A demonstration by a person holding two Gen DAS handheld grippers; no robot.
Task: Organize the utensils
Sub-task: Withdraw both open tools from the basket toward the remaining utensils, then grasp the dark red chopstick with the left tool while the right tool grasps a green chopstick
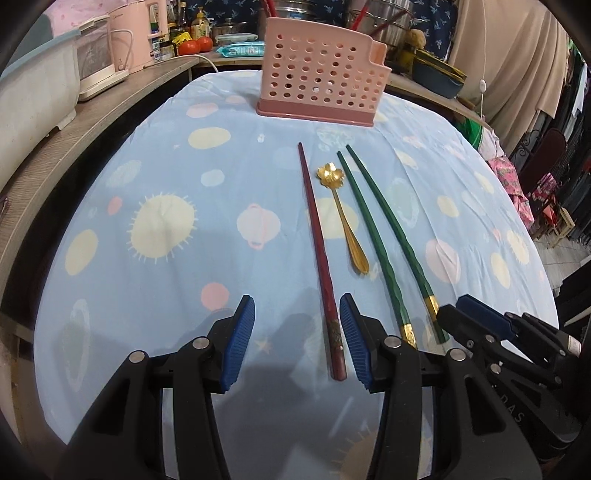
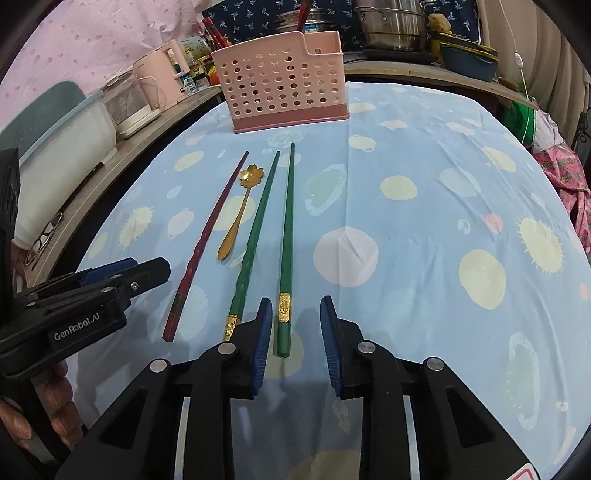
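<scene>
A pink perforated utensil holder [image 1: 321, 77] [image 2: 284, 88] stands at the far side of the blue patterned tablecloth [image 1: 166, 166]. In front of it, side by side, lie a dark red chopstick [image 1: 316, 229] [image 2: 204, 236], a gold flower-bowl spoon [image 1: 341, 214] [image 2: 240, 210] and two green chopsticks [image 1: 370, 229] [image 2: 287, 236]. My left gripper [image 1: 296, 299] [image 2: 147, 269] is open around the red chopstick's thick end, which lies close to the right pad. My right gripper [image 2: 295, 301] [image 1: 461, 314] is open around the rightmost green chopstick's thick end, near its left pad.
A wooden counter [image 1: 110, 103] along the left carries a white tub and pink appliances [image 1: 133, 40]. Steel pots [image 2: 391, 29] and bottles stand behind the holder. Clothes [image 2: 569, 177] hang beyond the table's right edge. A hand [image 2: 55, 406] holds the left gripper.
</scene>
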